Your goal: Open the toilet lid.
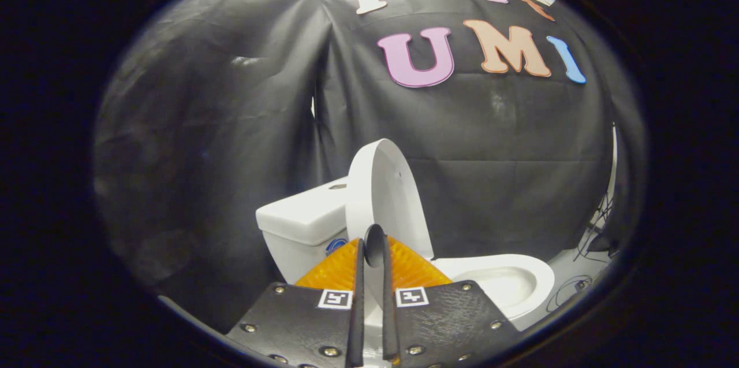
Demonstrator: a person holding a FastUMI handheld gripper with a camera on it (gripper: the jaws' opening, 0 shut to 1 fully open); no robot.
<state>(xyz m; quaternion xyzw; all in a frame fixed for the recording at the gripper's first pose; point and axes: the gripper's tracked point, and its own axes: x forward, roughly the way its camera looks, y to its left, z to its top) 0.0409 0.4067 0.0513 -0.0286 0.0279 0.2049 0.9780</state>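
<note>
Gripper [372, 252] fingers nearly closed, a narrow slit between them, pinching the front edge of the toilet lid [384, 194]; contact looks two-sided, though the fingers partly hide it. Lid is raised almost upright, leaning toward the cistern [300, 218] just behind it, with the open seat and bowl [514, 281] lying beyond the fingers to the right. Black cloth wall [219, 125] behind the toilet, cables [589, 241] on the floor at the far right.
</note>
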